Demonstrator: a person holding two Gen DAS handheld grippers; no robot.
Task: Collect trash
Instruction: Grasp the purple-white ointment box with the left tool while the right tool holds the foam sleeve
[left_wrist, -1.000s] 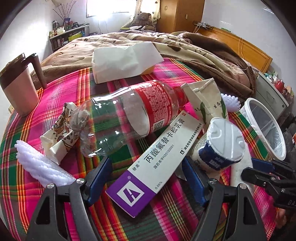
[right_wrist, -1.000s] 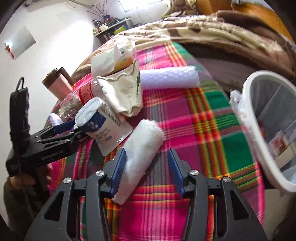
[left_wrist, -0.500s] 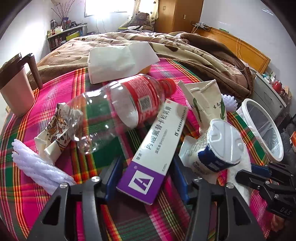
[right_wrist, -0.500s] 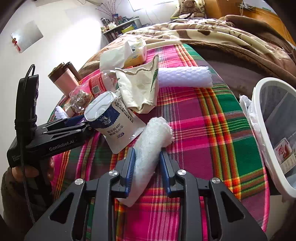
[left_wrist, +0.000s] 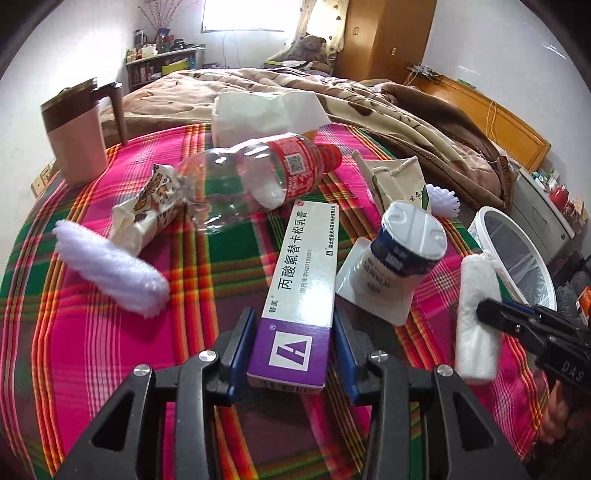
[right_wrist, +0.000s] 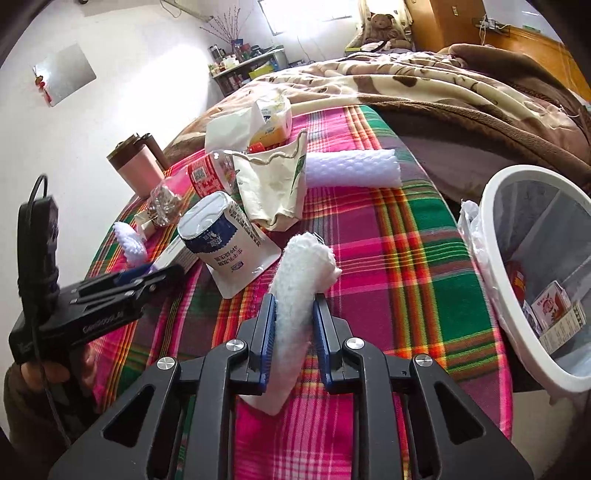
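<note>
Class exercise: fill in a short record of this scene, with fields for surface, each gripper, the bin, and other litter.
surface: plaid blanket
left gripper: closed on the purple-ended medicine box
right gripper: closed on the white foam roll
bin: white trash bin at the blanket's right edge, cartons already inside
other litter: plastic bottle, yogurt cup, cloth pouch

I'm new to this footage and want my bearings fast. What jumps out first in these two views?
The left tongs close around the purple end of a long medicine box lying on the bright plaid blanket. The right tongs squeeze a white foam roll, with the white trash bin at the bed's right edge. Behind lie a clear bottle and a yogurt pouch.
</note>
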